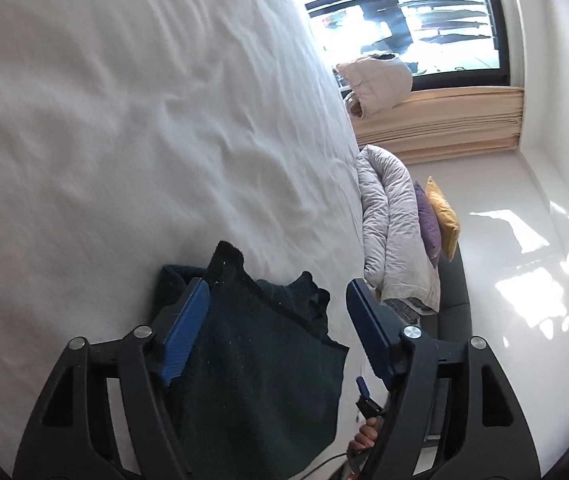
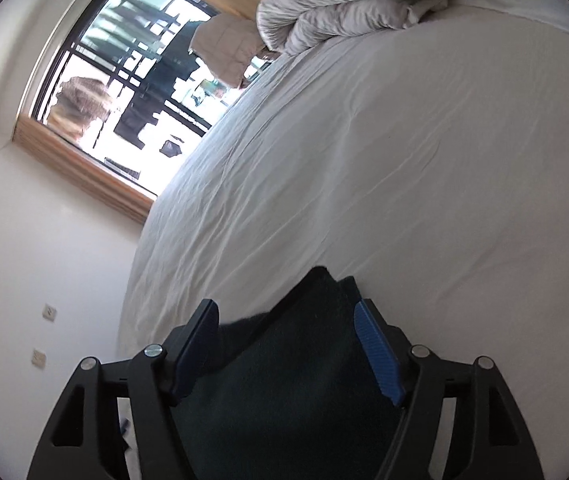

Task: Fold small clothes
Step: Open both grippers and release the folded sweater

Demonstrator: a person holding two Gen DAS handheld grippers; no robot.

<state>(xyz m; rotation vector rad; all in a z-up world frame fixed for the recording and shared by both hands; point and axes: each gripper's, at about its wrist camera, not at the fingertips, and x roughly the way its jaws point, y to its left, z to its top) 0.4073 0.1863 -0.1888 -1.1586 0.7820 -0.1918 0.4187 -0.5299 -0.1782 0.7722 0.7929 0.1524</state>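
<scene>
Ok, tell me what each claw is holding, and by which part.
Nothing is held. The left claw and right claw both stand open over the dark green knitted garment lying on the white bedsheet.

Left wrist view: rides behind its own two fingers, close over the near edge of the white bed (image 1: pixel 124 140), facing across it to the far window (image 1: pixel 424 32), tilted downward. Right wrist view: same low, close stance, rolled sideways. Shared: bed, window (image 2: pixel 124 92), grey duvet (image 1: pixel 392 220) (image 2: pixel 324 12), dark garment (image 1: pixel 260 360) (image 2: pixel 296 368).
</scene>
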